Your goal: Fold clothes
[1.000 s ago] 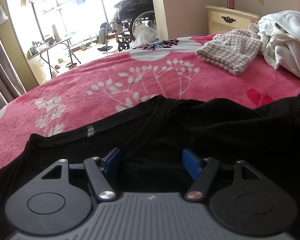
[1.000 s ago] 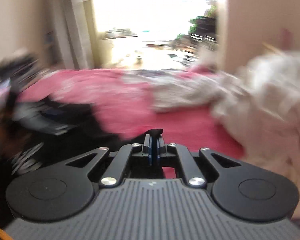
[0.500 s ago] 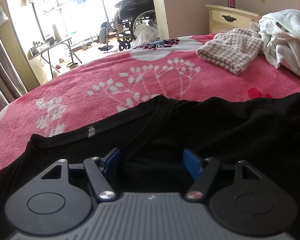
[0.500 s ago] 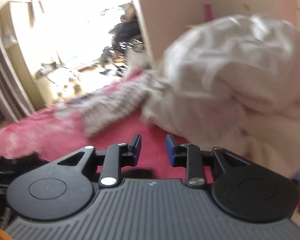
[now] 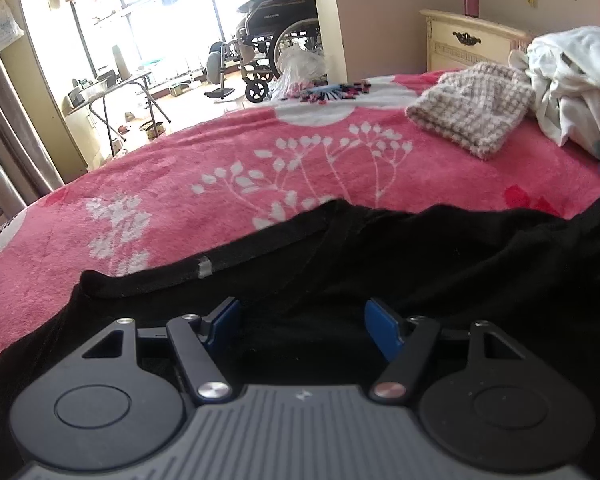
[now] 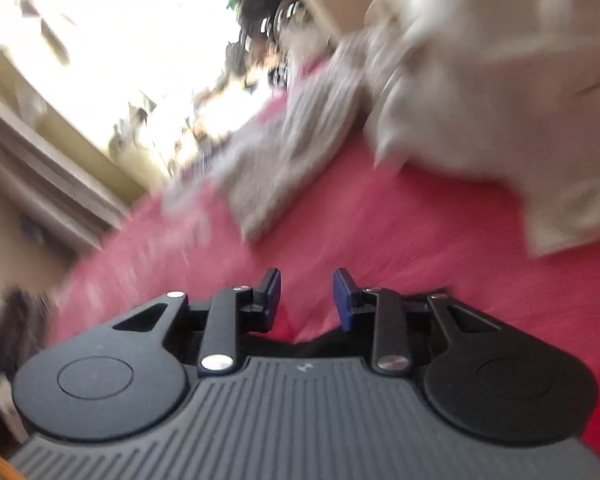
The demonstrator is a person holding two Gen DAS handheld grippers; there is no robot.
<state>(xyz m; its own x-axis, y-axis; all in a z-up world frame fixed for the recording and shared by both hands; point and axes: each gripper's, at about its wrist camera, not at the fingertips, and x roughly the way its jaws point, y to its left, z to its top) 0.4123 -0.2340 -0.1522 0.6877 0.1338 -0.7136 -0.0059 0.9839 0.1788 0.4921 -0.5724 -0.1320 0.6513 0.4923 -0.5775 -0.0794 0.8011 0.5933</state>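
Black shirt (image 5: 380, 256) spread flat on near edge of pink blanket (image 5: 220, 168), collar toward left. Left gripper (image 5: 302, 322) over shirt, jaws wide apart, empty. Right gripper (image 6: 306, 294) above blanket, jaws parted, empty; view blurred. Far right: knit garment (image 5: 472, 112), white pile (image 5: 572, 80).

Your left gripper (image 5: 302, 322) sits level, pointing straight ahead, with its blue fingers (image 5: 382, 326) spread wide and nothing between them. Your right gripper (image 6: 306, 294) is rolled to one side, so its whole view leans and smears with blur. Its fingers (image 6: 342, 300) are parted too, a narrower gap than on the left, and they're not pinching anything.
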